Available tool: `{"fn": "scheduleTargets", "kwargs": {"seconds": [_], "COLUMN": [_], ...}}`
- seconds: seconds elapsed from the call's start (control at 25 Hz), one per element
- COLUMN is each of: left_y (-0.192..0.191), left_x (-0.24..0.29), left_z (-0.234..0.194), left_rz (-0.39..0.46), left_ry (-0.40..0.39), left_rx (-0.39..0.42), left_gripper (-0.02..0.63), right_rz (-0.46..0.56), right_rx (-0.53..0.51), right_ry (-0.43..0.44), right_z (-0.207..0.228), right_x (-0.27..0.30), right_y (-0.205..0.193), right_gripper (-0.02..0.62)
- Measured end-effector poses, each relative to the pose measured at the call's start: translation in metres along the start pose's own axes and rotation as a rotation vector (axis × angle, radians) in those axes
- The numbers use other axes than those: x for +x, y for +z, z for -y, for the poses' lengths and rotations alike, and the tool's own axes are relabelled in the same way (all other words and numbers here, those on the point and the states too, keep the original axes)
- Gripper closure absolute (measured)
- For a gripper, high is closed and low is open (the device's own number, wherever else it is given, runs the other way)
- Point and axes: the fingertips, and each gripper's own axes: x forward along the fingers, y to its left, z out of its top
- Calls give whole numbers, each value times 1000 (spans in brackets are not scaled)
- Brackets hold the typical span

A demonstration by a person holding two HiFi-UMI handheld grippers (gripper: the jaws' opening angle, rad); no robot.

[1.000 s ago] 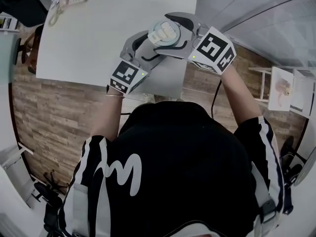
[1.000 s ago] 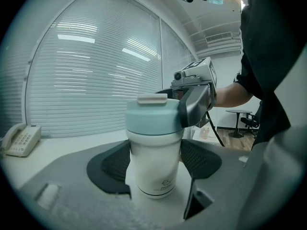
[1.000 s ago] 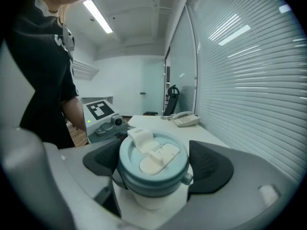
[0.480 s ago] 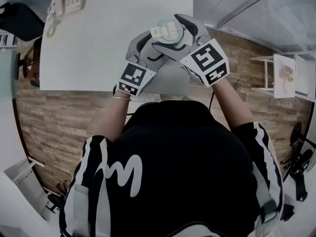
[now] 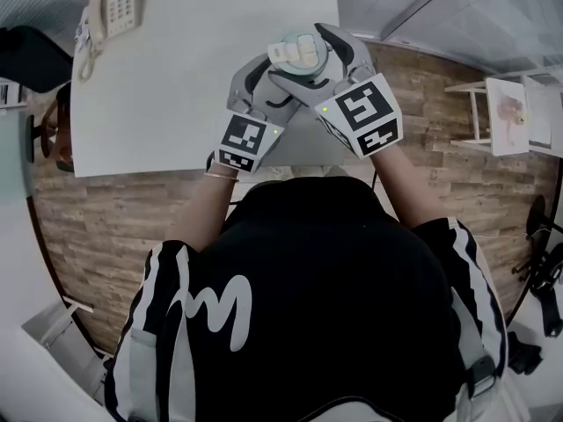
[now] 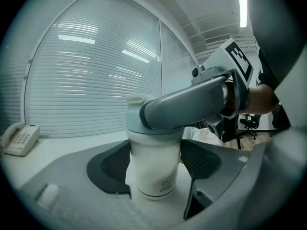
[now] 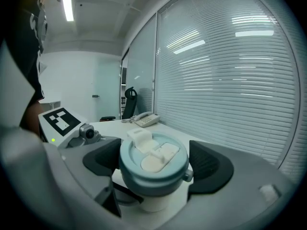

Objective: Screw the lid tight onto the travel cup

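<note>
Travel cup (image 6: 153,171) stands by the table (image 5: 176,77)'s right edge, lid (image 7: 153,164) on top; phone (image 5: 119,3), I think, far left.

Cool, dim, even light from ceiling strips (image 7: 67,3); glare on the blinds (image 6: 96,80); fisheye edges bend and darken.

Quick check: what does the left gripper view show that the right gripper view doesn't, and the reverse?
Only the left gripper view: the white side of the travel cup with its printed mark, clamped by the left gripper, and the right gripper with one jaw wrapped round the side of the lid. Only the right gripper view: the lid's top with its flip tab, and the left gripper's marker cube. Both: travel cup, lid, white table, telephone, window blinds.
</note>
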Motion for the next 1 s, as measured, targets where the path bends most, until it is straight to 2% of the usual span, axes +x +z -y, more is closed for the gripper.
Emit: {"fn": "scheduleTargets", "kwargs": {"seconds": [0.24,0.44,0.8,1.0], "left_y": [0,1,3,9], "left_x": [0,1,-1,-8], "left_z": [0,0,0,-1], "left_rz": [7,8,19,40], "left_ry": [9,24,-25,-27], "left_rx": [-3,-7,24,41], "left_gripper": [267,265,264,264], "right_rz": [33,49,15,48], "right_rx": [22,34,55,80], "right_ry": [-115,-162,-67,-36], "right_z": [2,3,-1,-1], "right_x": [-1,-1,-4,-7], "right_y": [2,3,-16,-14], "right_gripper": [152,152,153,153]}}
